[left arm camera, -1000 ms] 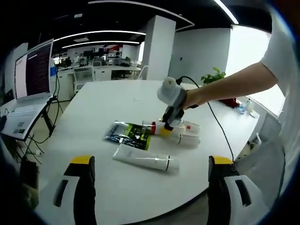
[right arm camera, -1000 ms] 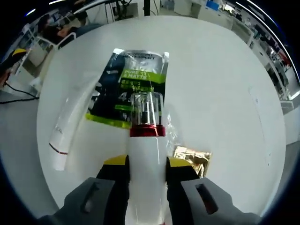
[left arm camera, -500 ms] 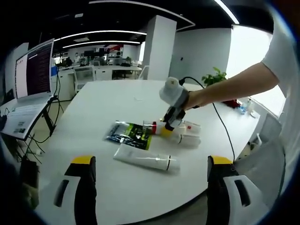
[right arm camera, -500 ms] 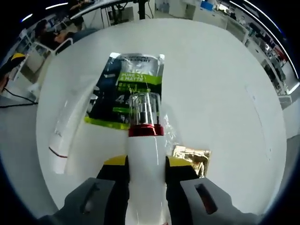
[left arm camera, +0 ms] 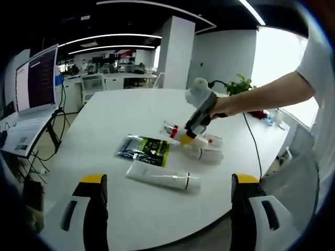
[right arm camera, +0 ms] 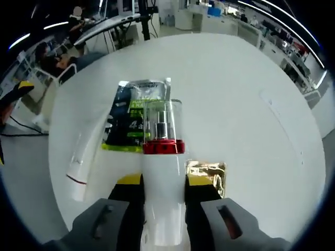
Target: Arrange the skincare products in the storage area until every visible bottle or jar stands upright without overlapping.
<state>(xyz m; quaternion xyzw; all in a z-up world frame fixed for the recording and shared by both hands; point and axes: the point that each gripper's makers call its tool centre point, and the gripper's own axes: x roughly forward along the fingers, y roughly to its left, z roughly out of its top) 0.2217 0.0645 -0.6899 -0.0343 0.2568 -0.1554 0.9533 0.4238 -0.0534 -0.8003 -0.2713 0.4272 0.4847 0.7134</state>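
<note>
**Right tongs gripping pump bottle, left wide open**

Right gripper clamps white pump bottle, lifted off the white table, cap tilted over the green sachet. White tube lies flat nearby. Left gripper spread wide, holding nothing.

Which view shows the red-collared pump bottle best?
The right gripper view: the pump bottle sits close up between the right hand-held gripper, with its clear cap visible. The left gripper view shows it small and distant, lifted off the table.
</note>
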